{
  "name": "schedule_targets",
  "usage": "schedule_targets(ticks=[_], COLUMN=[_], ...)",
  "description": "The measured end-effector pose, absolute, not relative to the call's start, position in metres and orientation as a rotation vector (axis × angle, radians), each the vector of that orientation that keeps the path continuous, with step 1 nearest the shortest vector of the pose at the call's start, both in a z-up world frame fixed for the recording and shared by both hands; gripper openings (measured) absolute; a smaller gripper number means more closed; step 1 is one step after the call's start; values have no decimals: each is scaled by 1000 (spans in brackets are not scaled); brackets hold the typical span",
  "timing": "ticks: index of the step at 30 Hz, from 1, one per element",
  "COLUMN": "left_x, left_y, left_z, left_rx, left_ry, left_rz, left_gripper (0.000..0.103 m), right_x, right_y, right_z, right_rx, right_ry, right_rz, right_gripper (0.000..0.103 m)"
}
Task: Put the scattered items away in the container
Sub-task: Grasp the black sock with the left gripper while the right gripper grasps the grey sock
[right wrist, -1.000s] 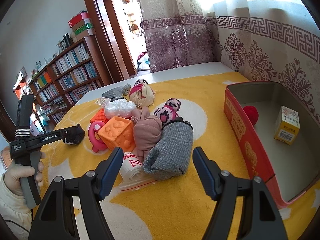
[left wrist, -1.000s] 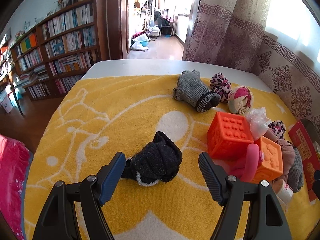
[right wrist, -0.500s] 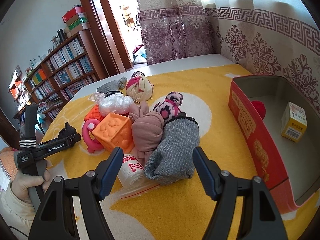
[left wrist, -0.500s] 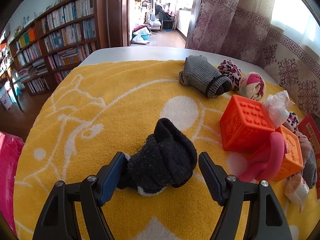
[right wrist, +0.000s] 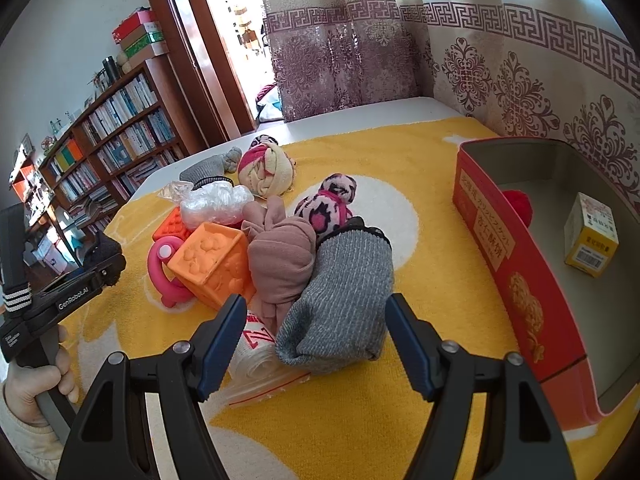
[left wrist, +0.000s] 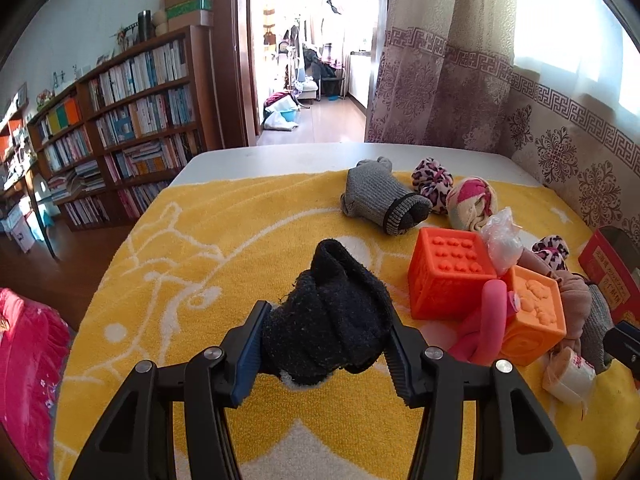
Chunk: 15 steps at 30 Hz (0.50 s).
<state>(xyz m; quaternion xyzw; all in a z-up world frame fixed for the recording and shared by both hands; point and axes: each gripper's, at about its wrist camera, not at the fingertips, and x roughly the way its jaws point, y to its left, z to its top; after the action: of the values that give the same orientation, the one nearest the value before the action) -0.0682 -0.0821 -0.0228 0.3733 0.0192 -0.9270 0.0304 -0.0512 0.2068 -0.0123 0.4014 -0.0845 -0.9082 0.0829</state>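
Left gripper angled down, closing on black sock.

White lettering reading "GenRobot.AI" runs along the side of the left gripper, seen far off to the left of the right gripper's fingers. Between those fingers, a rolled plastic bag shows part of a red mark, too cut off to read. To the right of the fingers, the red container carries gold characters on its side, too small to make out. Inside it, a small yellow box bears a barcode label with unreadable print.
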Motion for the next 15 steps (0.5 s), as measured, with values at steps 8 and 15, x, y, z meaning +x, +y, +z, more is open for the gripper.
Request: schedule_targets(ticks=[8, 15], left_x=[-53, -47], left_y=[-70, -67], left_z=[-7, -1], left_rx=[1062, 1033], left_ry=[-12, -21], left_rz=[-2898, -2914], left_gripper=[55, 55], right_x=[-64, -73], right_y=[204, 200], right_z=[-18, -25], right_rx=[1227, 1239], right_ry=[-242, -195], right_rz=[-2717, -2751], right_gripper=[75, 78])
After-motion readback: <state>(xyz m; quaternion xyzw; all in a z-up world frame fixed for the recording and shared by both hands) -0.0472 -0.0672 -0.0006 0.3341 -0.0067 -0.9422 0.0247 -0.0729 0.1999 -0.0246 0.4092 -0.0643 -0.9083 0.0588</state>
